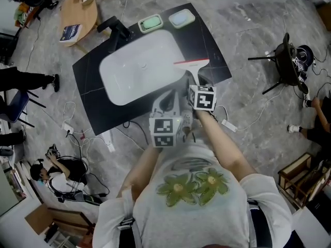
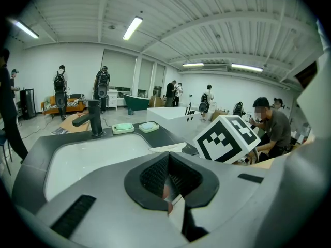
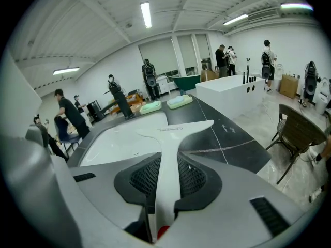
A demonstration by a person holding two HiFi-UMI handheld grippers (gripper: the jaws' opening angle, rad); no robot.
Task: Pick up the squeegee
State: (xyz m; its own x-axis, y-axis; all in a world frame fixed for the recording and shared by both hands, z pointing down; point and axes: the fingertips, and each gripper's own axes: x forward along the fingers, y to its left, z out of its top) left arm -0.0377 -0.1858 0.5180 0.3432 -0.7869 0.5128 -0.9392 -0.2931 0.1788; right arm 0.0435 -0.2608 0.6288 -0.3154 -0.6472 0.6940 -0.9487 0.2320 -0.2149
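Observation:
The white squeegee [image 1: 192, 66] has a red-edged blade over the right rim of the white sink basin [image 1: 139, 68]. My right gripper [image 1: 194, 84] is shut on its handle. In the right gripper view the handle [image 3: 169, 154] runs between the pads of the right gripper [image 3: 168, 175] and the blade spreads out ahead. My left gripper [image 1: 168, 101] hovers just left of it, over the basin's near rim. In the left gripper view the left gripper [image 2: 168, 177] has its jaws together with nothing between them, and the squeegee blade [image 2: 168, 148] shows ahead.
The basin sits in a black counter [image 1: 90, 102] with a black faucet [image 1: 116, 27] at the back. A green soap dish [image 1: 150, 22] and a blue one [image 1: 181, 18] stand behind it. A black chair [image 1: 287, 61] is right; cables and people are around.

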